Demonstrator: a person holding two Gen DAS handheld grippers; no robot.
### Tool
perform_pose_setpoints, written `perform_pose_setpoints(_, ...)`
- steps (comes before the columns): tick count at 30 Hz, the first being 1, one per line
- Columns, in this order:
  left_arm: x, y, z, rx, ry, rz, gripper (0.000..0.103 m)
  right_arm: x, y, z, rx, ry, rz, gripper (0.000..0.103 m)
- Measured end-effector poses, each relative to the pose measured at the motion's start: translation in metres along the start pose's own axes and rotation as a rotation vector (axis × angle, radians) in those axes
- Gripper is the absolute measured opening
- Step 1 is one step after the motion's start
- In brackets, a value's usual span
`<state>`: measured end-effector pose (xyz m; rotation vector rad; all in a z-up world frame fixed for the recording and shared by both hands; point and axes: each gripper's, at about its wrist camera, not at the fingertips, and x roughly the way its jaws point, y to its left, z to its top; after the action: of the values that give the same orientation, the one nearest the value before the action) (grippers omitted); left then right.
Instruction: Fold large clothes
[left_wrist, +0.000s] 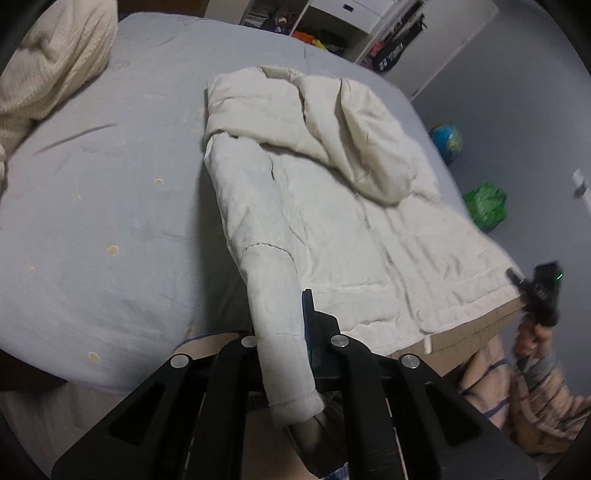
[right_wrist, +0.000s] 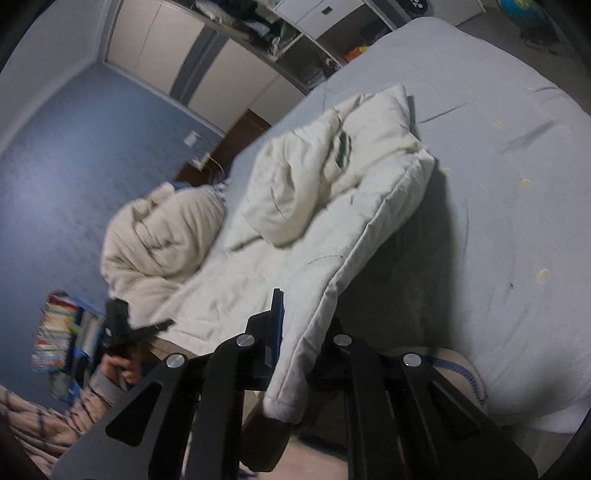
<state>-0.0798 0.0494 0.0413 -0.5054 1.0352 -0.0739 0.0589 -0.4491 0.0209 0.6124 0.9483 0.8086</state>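
1. Cream quilted puffer jacket (left_wrist: 332, 206) lay on grey-sheeted bed (left_wrist: 92, 221), right side, sleeves folded in.
2. Left gripper (left_wrist: 284, 332) clenched on near hem corner; right gripper (right_wrist: 303, 332) likewise.
3. Near hem lifted; bottom-to-top fold judged left.

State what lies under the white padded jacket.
Under the jacket lies the blue-grey bed sheet, with cardboard showing below its hem. How far that board reaches is covered.
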Motion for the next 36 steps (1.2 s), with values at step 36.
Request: perform_pose_setpoints(36,-0.04,-0.01,0.115,-0.015,-0.185,-0.264,0.008,-0.031,0.035,0.082,0.103,-0.105,0.186,0.007)
